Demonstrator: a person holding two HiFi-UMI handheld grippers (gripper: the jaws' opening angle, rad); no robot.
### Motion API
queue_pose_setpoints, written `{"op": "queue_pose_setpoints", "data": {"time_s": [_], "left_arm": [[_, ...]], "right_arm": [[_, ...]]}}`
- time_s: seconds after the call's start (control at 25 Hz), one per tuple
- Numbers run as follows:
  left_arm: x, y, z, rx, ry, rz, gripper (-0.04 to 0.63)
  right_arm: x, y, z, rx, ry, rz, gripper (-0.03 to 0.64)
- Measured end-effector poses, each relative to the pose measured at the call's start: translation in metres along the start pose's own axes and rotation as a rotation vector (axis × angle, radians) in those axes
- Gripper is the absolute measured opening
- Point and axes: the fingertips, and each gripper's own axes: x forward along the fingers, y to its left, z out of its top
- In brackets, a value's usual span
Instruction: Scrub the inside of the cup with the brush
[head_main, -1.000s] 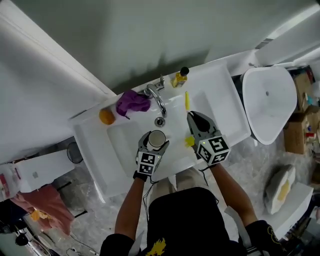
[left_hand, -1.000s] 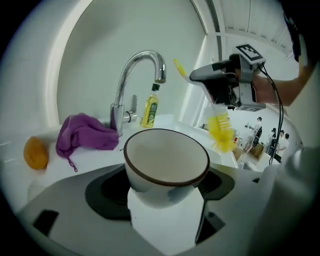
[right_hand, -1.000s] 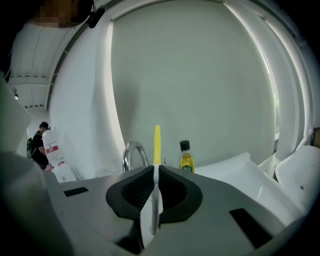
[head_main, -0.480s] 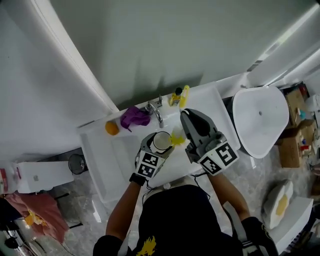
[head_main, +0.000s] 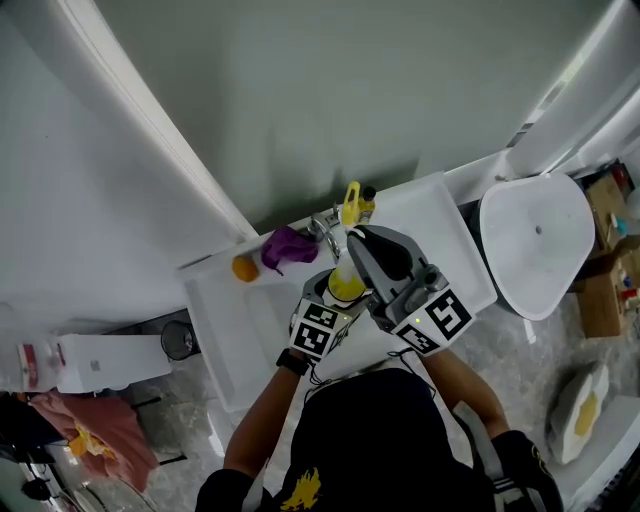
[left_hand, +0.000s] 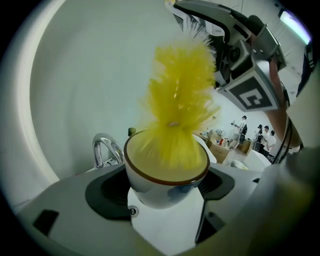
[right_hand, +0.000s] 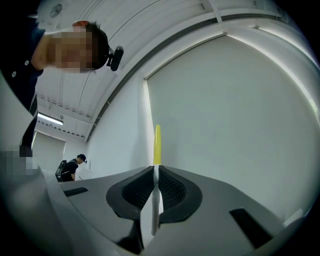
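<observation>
- Cup (left_hand: 165, 176): white with a brown rim, mouth up, sitting between the left gripper's (left_hand: 166, 186) jaws. It is held up over the sink (head_main: 232, 322), not resting on it.
- Left jaws: spread wide, with the dark pads pressing on the cup's two sides and pinching it.
- Brush (left_hand: 179, 114): the yellow bristle head is blurred. Its lower bristles are down inside the cup's mouth and fill it, and the rest fans out above the rim.
- In the head view the brush stands nearly upright, with the bristles in the cup, a white shaft above them and a yellow handle end at the top.
- Right gripper (right_hand: 154, 172): just beside the left one and raised above the cup. Its marker cube (head_main: 434, 320) faces the head camera.
- Right jaws: pressed almost together, pinching the thin white shaft of the brush. The yellow handle end sticks out past the jaw tips.
- Faucet (left_hand: 103, 149): chrome, curved, behind the cup at the back of the sink.
- Purple cloth (head_main: 288, 247): on the sink's back ledge, just left of the faucet.
- Orange round thing (head_main: 245, 268): on the ledge, left of the cloth. What it is cannot be told.
- Yellow bottle with a black cap (head_main: 367, 201): on the ledge, right of the faucet and near the handle end.
- Large white tub (head_main: 538, 240): on the floor to the right, well apart from the sink.
- Small bin (head_main: 180, 339): on the floor, left of the sink.
</observation>
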Motion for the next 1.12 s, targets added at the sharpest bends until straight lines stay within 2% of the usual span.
{"op": "queue_pose_setpoints", "data": {"time_s": [0.16,0.24,0.32,0.4,0.52,0.64,0.8,1.0,1.12], "left_arm": [[0.001,-0.012,0.015,0.004,-0.002,-0.031,0.411],[0.001,-0.01,0.012,0.005,0.017,-0.029,0.411],[0.001,-0.001,0.004,-0.029,0.037,-0.015,0.411],[-0.001,0.009,0.0,-0.062,0.044,0.008,0.411],[0.0,0.02,0.001,-0.061,0.047,0.031,0.411],[0.003,0.025,0.006,-0.02,0.033,0.03,0.411],[0.009,0.013,0.006,0.098,0.019,0.032,0.411],[0.01,-0.004,0.003,0.117,0.015,0.002,0.411],[0.008,0.003,-0.008,0.1,0.018,0.021,0.411]], "right_arm": [[-0.004,-0.004,-0.054,-0.111,0.104,0.017,0.051],[-0.013,-0.016,-0.073,-0.082,0.139,-0.011,0.051],[-0.022,-0.022,-0.076,-0.036,0.154,-0.03,0.052],[-0.028,-0.017,-0.075,0.002,0.166,-0.021,0.051],[-0.031,0.005,-0.075,0.011,0.187,0.023,0.049],[-0.024,0.029,-0.075,-0.039,0.202,0.082,0.052],[-0.009,0.034,-0.074,-0.095,0.198,0.108,0.052],[-0.001,0.005,-0.072,-0.19,0.223,0.076,0.049],[-0.014,-0.022,-0.081,-0.169,0.248,0.033,0.055]]}}
